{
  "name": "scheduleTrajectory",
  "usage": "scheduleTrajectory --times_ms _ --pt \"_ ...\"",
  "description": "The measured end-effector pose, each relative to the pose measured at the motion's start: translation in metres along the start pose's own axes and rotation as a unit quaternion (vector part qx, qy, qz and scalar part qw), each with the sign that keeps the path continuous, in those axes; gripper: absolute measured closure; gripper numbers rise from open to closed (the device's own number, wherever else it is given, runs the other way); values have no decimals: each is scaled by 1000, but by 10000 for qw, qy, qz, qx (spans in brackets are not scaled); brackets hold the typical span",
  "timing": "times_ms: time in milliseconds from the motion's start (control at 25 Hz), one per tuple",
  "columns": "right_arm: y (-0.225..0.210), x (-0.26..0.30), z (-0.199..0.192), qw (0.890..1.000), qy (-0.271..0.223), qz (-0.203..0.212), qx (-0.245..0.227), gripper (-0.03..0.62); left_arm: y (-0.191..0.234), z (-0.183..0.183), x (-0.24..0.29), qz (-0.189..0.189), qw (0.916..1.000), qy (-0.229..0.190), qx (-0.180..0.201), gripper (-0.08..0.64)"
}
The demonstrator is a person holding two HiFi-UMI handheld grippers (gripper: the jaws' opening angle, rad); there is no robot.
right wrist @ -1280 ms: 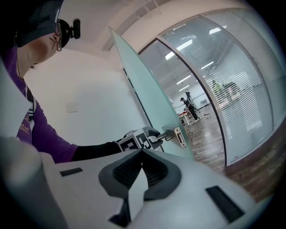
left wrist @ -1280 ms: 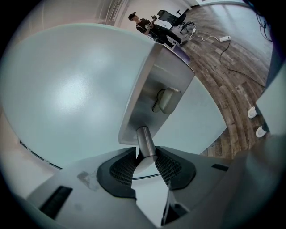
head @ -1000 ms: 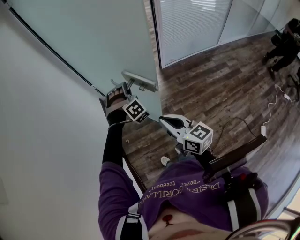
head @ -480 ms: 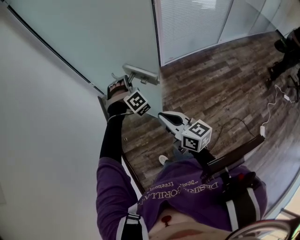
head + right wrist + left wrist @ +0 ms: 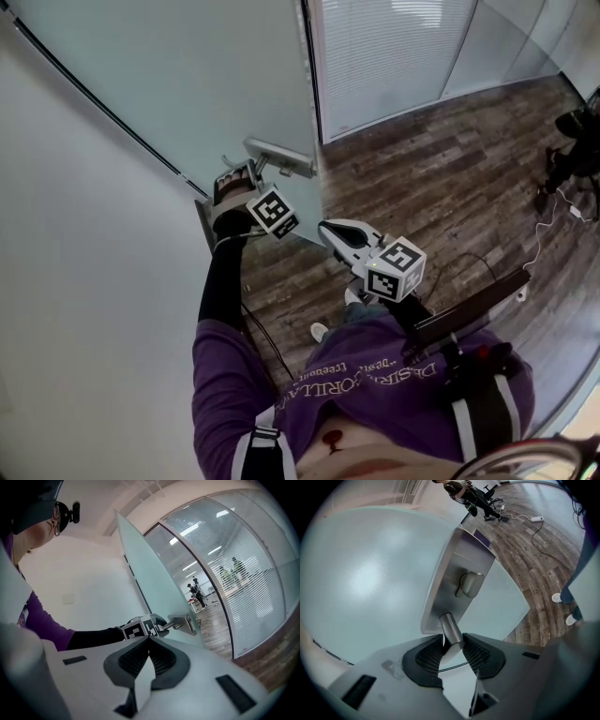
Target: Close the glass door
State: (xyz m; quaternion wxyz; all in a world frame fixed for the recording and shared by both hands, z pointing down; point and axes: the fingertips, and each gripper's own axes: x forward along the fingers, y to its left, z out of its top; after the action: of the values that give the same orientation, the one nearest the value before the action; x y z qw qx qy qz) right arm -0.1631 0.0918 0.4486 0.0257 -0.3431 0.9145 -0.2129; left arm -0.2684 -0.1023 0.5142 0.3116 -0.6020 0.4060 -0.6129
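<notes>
The frosted glass door [image 5: 187, 75] stands ajar, its free edge toward the wooden floor. A silver lever handle [image 5: 277, 157] sticks out from a metal lock plate [image 5: 457, 573] near that edge. My left gripper [image 5: 246, 183] is shut on the handle [image 5: 451, 631], the bar pinched between both ribbed pads. My right gripper [image 5: 339, 236] hangs in front of my body, shut with nothing in it, its pads [image 5: 159, 660] pressed together. In the right gripper view the door [image 5: 150, 583] and the left gripper [image 5: 143, 626] on the handle [image 5: 180, 620] show ahead.
A white wall [image 5: 84, 309] runs along the left of the door. Glass partitions with blinds [image 5: 394, 47] close off the far side. Cables [image 5: 548, 216] lie on the wood floor [image 5: 441, 178]. My shoes [image 5: 321, 330] show below the grippers.
The left gripper stays clamped on the handle; the handle, door edge and gripper drift slightly in the view as my head moves. The right gripper barely moves.
</notes>
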Motion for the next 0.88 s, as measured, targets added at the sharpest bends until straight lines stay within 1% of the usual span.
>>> scheduleTrajectory --times_ms 160,320,560,880 --pt "-18 -5 5 10000 48 66 -53 595 0 14 10 -51 10000 26 0 437" --pt "-37 -14 15 9999 63 101 -69 595 9 34 18 -15 10000 44 -46 437" --pt "-50 -2 12 9999 53 94 -90 595 12 33 42 -16 9999 5 -159 437" --pt "-73 -6 19 10000 -32 75 -47 595 20 54 60 -49 9997 22 -229 437"
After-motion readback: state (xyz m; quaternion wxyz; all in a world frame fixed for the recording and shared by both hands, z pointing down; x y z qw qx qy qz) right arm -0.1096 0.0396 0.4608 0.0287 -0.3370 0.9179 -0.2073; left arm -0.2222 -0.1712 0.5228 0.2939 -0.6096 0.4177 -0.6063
